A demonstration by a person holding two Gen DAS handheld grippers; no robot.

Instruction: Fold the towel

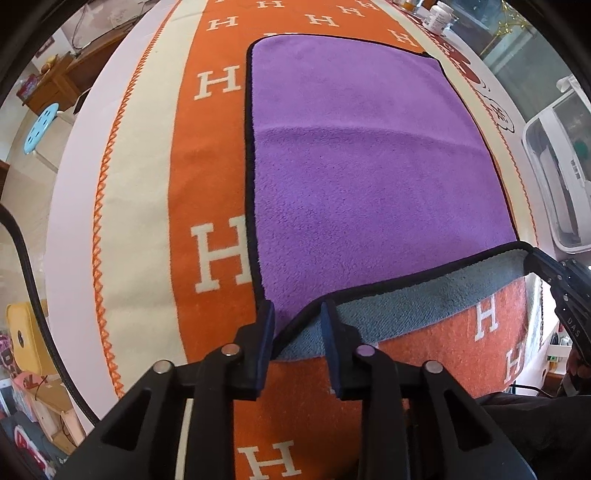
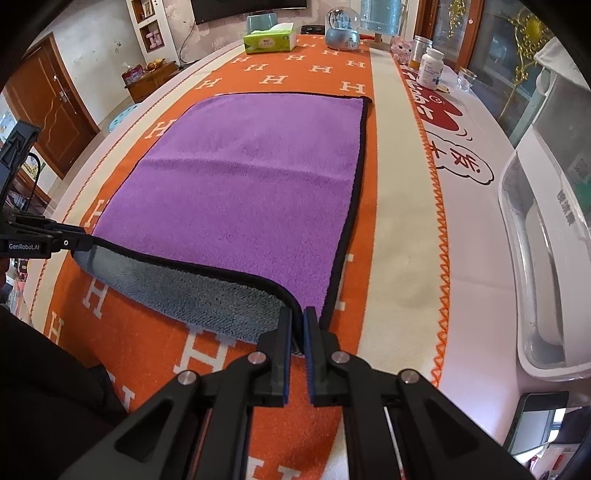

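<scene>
A purple towel (image 1: 362,155) with black trim and a grey underside lies flat on the orange H-patterned cloth; it also shows in the right wrist view (image 2: 251,184). Its near edge is lifted, showing the grey underside (image 2: 192,288). My left gripper (image 1: 297,314) has its jaws around the near left corner with a gap between them; the corner sits between the pads. My right gripper (image 2: 298,317) is shut on the near right corner. Each gripper shows in the other's view, the right one (image 1: 554,273) and the left one (image 2: 55,236), at the towel's corners.
A tissue box (image 2: 269,38), a snow globe (image 2: 341,29) and a white pill bottle (image 2: 430,66) stand at the far end. A white plastic bin (image 2: 543,258) sits at the right edge. A phone (image 2: 535,421) lies near right.
</scene>
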